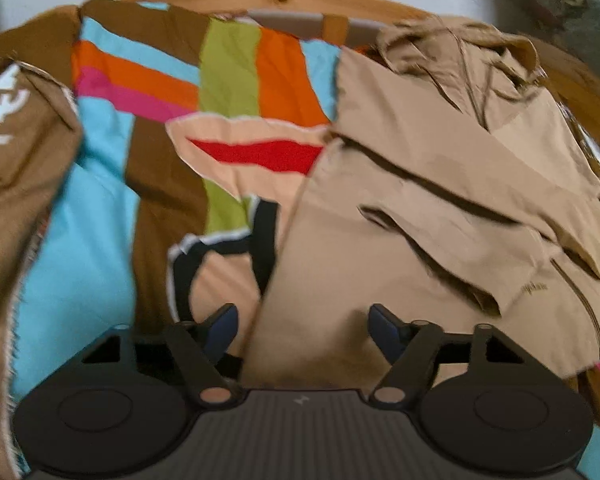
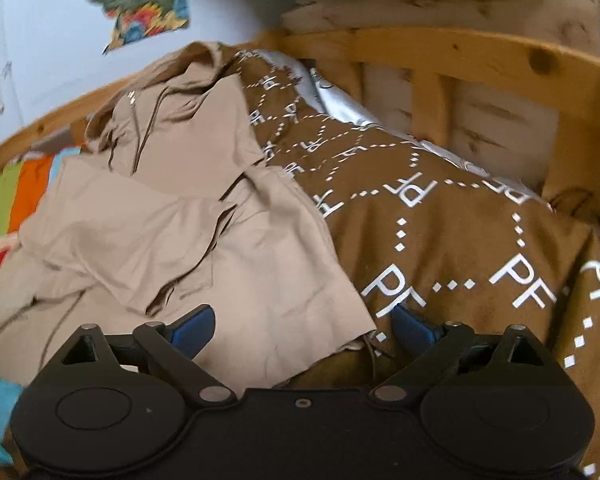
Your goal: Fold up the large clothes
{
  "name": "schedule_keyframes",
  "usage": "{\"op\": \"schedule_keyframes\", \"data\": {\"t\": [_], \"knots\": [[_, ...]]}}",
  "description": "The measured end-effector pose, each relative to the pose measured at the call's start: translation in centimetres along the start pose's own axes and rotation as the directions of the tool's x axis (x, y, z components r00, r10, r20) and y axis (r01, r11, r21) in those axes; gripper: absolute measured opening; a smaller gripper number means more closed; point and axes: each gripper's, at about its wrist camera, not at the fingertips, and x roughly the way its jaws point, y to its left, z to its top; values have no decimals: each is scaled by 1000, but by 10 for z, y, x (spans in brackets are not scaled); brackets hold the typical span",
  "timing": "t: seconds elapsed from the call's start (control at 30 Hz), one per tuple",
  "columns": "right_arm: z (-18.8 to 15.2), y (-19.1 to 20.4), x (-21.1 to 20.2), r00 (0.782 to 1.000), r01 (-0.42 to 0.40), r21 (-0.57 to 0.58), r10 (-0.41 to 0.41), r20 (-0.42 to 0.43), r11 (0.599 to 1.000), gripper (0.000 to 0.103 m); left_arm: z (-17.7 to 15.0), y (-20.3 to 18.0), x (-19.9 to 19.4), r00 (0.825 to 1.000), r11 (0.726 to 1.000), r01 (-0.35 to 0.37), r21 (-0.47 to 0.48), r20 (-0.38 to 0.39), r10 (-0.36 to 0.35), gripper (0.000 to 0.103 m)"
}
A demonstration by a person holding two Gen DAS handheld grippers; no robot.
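Observation:
A large beige hooded jacket (image 1: 440, 184) lies crumpled on a bed, its hood toward the far wooden rail. My left gripper (image 1: 304, 330) is open just above the jacket's near left edge, and the cloth passes between its blue fingertips (image 1: 224, 324). In the right wrist view the same jacket (image 2: 172, 216) spreads to the left, with a zip and drawstrings near the hood. My right gripper (image 2: 304, 330) is open over the jacket's near right corner, where the hem meets a brown patterned blanket (image 2: 460, 216).
A bright striped bedcover (image 1: 100, 200) lies under the jacket. The brown blanket with white letters also shows as a brown fold (image 1: 16, 140) at the left. A wooden bed frame (image 2: 440, 52) runs along the far side, against a white wall with colourful pictures (image 2: 140, 0).

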Motion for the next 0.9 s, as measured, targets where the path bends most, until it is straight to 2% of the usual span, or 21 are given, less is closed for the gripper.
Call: {"op": "schedule_keyframes", "data": {"t": [0.07,0.1,0.13,0.17,0.2,0.23,0.27,0.3,0.37,0.43,0.5,0.57,0.73,0.9], "knots": [[0,-3,1,1000,13,24,-13,17,1000,83,-3,-1,2,1000,1000,-1,-5,-14,1,64],[0,-3,2,999,22,25,-22,32,999,79,-3,-1,2,1000,1000,-6,-15,-15,6,60],[0,-3,2,999,27,22,-28,41,999,71,-2,1,3,1000,999,-11,-35,-21,11,56],[0,-3,3,999,30,17,-31,43,999,59,-3,4,2,999,998,-19,-59,-28,18,48],[0,-1,3,999,34,8,-34,41,999,53,-2,6,1,999,996,-32,-85,-33,29,37],[-1,1,4,998,47,-6,-46,36,999,42,-2,8,-1,998,994,-45,-102,-37,42,32],[1,3,6,998,53,-15,-53,31,998,35,-1,9,-4,998,992,-52,-114,-40,47,24],[0,4,6,998,48,-18,-48,27,999,34,0,8,-7,998,992,-51,-115,-37,47,19],[1,5,4,999,29,-11,-28,32,1000,23,2,2,-14,998,995,-57,-84,-30,55,10],[5,7,-5,998,8,4,-8,62,1000,19,5,-7,-23,998,996,-69,-51,-15,69,2],[13,8,-20,995,-36,34,33,92,999,19,10,-14,-36,997,996,-74,-44,5,74,1],[21,9,-37,992,-69,46,64,105,997,18,18,-15,-53,999,997,-48,-68,22,50,1],[30,11,-81,990,-120,-10,121,71,993,16,32,-11,-100,999,995,19,-96,34,-15,1],[13,13,-130,993,-118,-109,119,1,987,15,6,7,-143,998,993,64,-99,-2,-64,1]]}}
